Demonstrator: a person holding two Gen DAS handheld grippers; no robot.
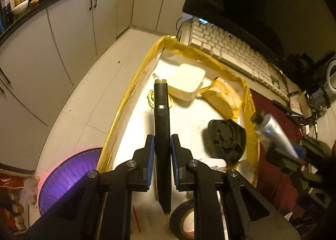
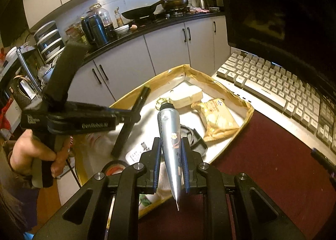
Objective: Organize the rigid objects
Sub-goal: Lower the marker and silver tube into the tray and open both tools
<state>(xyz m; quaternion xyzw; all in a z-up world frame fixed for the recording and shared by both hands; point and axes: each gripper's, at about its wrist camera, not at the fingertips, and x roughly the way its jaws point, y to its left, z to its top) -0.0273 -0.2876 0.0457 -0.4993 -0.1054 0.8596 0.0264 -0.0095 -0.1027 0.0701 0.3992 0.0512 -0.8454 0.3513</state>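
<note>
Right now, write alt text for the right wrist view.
The right gripper clamps a silver squeeze tube above a shallow yellow-edged cardboard tray. At left, the left gripper holds a long black stick; a pale keyboard sits at right.

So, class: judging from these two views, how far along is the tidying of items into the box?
Done: white case and snack packet lie in the box. In hand: left tool grips a black pen, right tool a silver tube. Left: tape roll outside.
</note>
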